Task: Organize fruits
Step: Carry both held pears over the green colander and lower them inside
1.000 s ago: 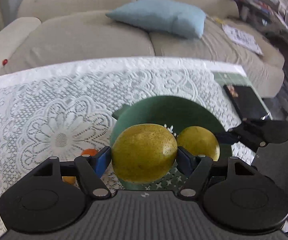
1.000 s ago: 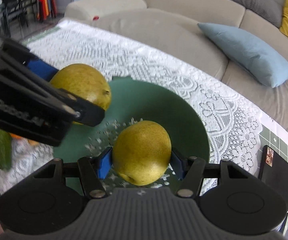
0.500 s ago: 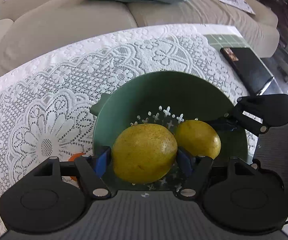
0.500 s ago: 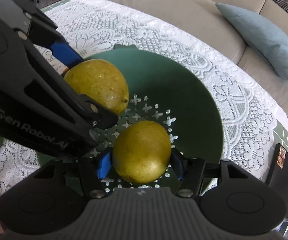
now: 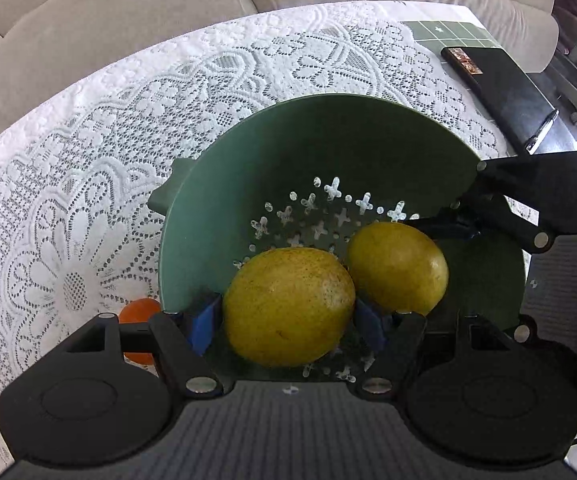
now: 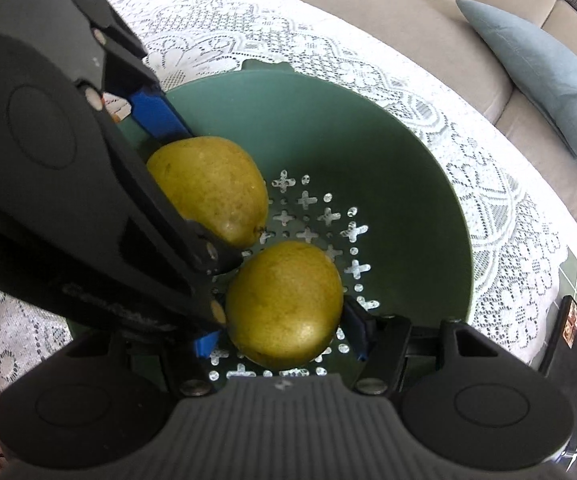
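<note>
Both grippers have sunk from above the rim to deep inside the bowl since a second ago, so the sofa has nearly left view. The left gripper clamps its blue pads on a yellow-green, speckled, round pear; the right gripper grips a second, smoother yellow-green pear likewise. The two fruits sit side by side, touching or nearly so, low over the perforated floor of the dark green plastic colander bowl, apparently held there for release. Its cross-shaped holes show the white lace tablecloth beneath. A small orange fruit lies outside, just beside the bowl's wall.
</note>
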Demonstrator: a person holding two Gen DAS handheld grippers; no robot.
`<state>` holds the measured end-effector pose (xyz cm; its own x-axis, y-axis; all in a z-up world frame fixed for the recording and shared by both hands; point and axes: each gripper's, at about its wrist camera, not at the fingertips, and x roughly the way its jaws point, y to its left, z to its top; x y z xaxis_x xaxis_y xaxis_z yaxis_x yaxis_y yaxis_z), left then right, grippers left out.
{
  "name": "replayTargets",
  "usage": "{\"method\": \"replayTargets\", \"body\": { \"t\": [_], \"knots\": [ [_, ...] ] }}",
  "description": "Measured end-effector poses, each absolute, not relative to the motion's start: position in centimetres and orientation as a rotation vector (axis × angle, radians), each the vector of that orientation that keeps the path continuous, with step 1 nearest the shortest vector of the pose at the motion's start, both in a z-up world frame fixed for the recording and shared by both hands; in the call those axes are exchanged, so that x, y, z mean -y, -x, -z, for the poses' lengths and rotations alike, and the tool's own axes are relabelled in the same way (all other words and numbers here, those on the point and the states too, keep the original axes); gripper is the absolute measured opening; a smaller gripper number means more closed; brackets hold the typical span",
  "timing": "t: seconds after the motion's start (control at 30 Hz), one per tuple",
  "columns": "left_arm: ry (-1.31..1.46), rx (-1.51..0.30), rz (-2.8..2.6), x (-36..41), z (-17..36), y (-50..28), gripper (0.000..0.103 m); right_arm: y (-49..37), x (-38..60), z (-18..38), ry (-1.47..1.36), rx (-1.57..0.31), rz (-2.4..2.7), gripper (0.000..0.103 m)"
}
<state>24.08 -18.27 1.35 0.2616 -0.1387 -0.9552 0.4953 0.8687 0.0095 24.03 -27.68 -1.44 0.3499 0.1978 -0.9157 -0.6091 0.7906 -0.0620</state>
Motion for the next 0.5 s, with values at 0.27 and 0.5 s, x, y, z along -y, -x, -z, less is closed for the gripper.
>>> {"method": "replayTargets", "body": {
  "t": [0.27,0.5],
  "knots": [
    [-0.342,-1.253,0.45,18.33,-1.27,-24.23,0.082,-24.49,27.37,1.61,0.441,-1.121,-0.551,0.058],
    [-0.343,-1.255,0.459,18.29,-1.24,-24.17,0.082,-25.02,27.05,1.69,0.452,-1.144,-0.547,0.059]
  ]
}}
